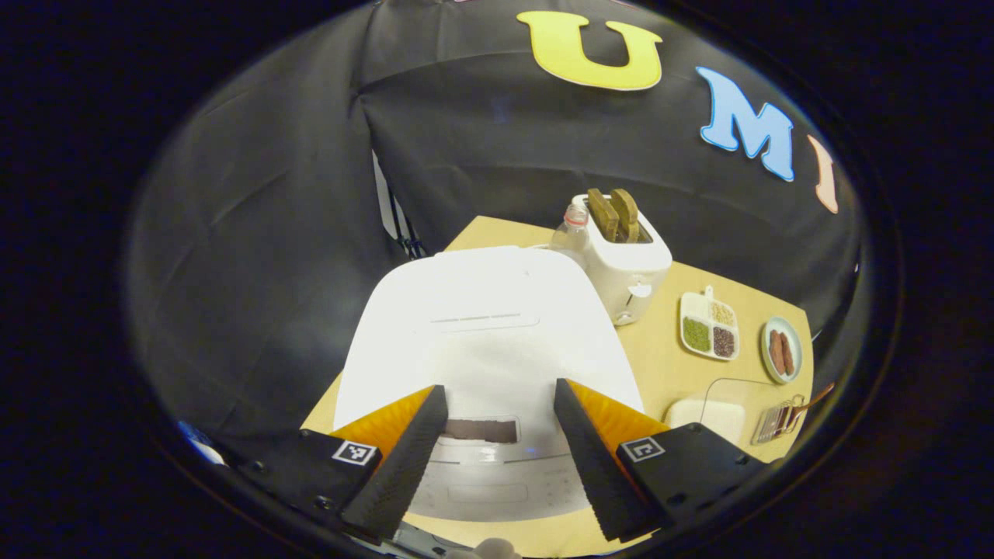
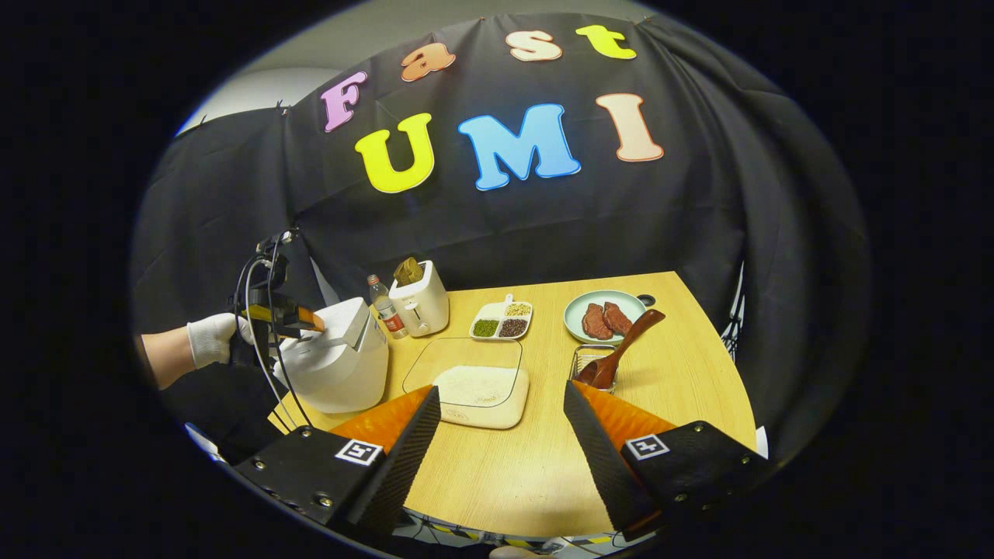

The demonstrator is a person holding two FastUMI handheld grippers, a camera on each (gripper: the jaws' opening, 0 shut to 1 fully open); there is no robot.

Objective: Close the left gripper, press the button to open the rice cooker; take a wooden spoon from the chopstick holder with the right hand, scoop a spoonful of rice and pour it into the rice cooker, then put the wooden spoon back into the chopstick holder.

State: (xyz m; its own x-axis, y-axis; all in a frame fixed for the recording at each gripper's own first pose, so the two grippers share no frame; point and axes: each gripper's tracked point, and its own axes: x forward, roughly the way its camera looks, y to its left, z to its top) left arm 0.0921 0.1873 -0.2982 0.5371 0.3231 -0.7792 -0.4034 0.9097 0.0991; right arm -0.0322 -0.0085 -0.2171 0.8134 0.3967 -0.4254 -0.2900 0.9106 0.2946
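Observation:
The white rice cooker [image 1: 481, 326] stands with its lid down, its dark front button panel [image 1: 481, 429] between my left gripper's fingers. My left gripper [image 1: 501, 388] hangs open just above the cooker's front. In the right gripper view a gloved hand [image 2: 210, 338] holds that left gripper [image 2: 287, 314] over the rice cooker [image 2: 338, 361]. The wooden spoon [image 2: 621, 341] leans in the wire chopstick holder [image 2: 594, 365]. A shallow tub of rice [image 2: 477, 386] lies mid-table under a clear lid. My right gripper [image 2: 501, 388] is open above the table's near edge, holding nothing.
A toaster [image 2: 419, 303] with bread and a small bottle [image 2: 386, 307] stand behind the cooker. A divided dish of grains [image 2: 501, 320] and a plate of meat [image 2: 606, 317] sit at the back of the wooden table [image 2: 683, 388]. Black cloth walls surround it.

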